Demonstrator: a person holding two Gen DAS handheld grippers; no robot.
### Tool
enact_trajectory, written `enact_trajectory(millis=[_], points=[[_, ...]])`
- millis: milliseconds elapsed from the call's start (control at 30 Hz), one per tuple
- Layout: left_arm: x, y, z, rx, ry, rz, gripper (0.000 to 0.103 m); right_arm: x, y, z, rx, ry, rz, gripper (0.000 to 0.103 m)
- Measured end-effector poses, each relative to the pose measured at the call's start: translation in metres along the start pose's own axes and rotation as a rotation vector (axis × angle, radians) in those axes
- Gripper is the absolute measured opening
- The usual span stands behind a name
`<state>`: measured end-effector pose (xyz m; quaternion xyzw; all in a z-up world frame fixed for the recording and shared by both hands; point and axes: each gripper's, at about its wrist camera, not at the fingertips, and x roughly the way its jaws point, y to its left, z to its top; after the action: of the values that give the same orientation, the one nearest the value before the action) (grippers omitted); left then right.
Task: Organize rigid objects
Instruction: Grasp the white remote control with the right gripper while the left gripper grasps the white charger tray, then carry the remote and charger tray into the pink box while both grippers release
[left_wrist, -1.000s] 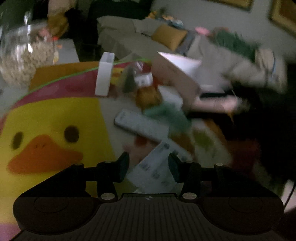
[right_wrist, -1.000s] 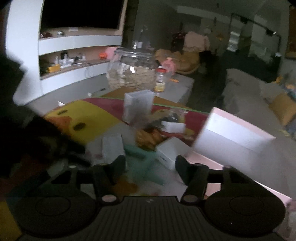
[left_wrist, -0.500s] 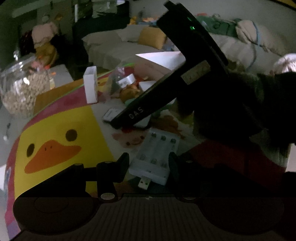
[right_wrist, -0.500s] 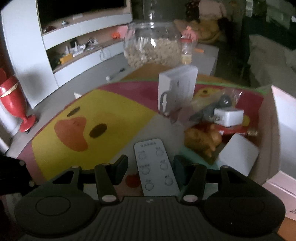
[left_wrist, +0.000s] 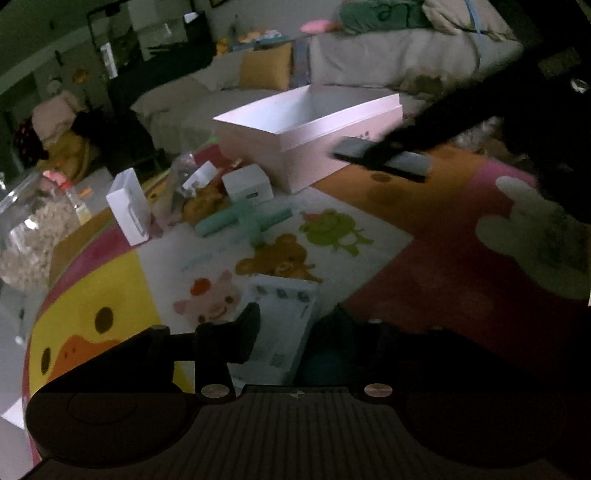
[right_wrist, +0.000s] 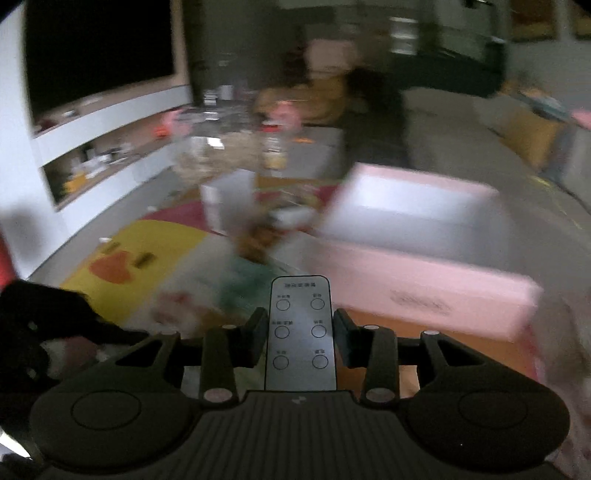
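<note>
My right gripper is shut on a white remote control and holds it in the air near the open pink box. In the left wrist view the remote hangs beside the box. My left gripper has its jaws around a white battery charger that lies on the cartoon mat; its right finger is dark and hard to see. A teal handle-shaped object, a white adapter and a tall white box lie beyond.
A glass jar of snacks stands at the left edge of the table. A clear bag of small items and an orange-brown object sit by the adapter. A sofa with cushions is behind.
My right gripper has closed on the remote, lifted it off the mat and carried it toward the pink box. My left gripper stays at the battery charger.
</note>
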<state>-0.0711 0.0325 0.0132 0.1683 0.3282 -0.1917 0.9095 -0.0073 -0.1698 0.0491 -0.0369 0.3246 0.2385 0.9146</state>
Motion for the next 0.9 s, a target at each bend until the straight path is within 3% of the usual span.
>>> enact_trajectory(millis=[133, 267, 333, 400, 500, 567, 667, 767, 833, 900], points=[[-0.003, 0.005, -0.001, -0.007, 0.012, 0.011, 0.046, -0.011, -0.031, -0.028, 0.087, 0.009, -0.061, 0.038], [-0.006, 0.013, 0.001, -0.089, 0.038, 0.008, 0.046, -0.013, -0.04, -0.049, 0.1, 0.001, -0.075, 0.038], [-0.003, 0.006, 0.004, -0.074, 0.056, 0.005, 0.051, -0.006, -0.043, -0.054, 0.113, 0.015, -0.07, 0.038], [-0.001, -0.005, 0.007, -0.046, 0.063, -0.004, 0.049, -0.002, -0.043, -0.054, 0.122, 0.014, -0.071, 0.039], [0.002, -0.006, 0.01, -0.08, 0.064, -0.019, 0.053, 0.003, -0.042, -0.053, 0.136, 0.007, -0.055, 0.056], [0.003, -0.005, 0.01, -0.094, 0.064, -0.048, 0.06, 0.004, -0.041, -0.053, 0.136, 0.005, -0.05, 0.059], [-0.004, -0.002, 0.013, -0.092, 0.05, -0.102, 0.059, 0.003, -0.041, -0.053, 0.143, 0.002, -0.041, 0.067], [-0.013, 0.001, 0.014, -0.021, 0.005, -0.017, 0.058, 0.004, -0.04, -0.053, 0.14, 0.007, -0.035, 0.075], [-0.009, 0.004, 0.012, 0.013, 0.038, 0.032, 0.058, 0.005, -0.038, -0.052, 0.129, 0.01, -0.038, 0.078], [-0.002, 0.007, 0.008, 0.019, 0.071, 0.035, 0.058, 0.004, -0.036, -0.053, 0.12, 0.012, -0.042, 0.079]])
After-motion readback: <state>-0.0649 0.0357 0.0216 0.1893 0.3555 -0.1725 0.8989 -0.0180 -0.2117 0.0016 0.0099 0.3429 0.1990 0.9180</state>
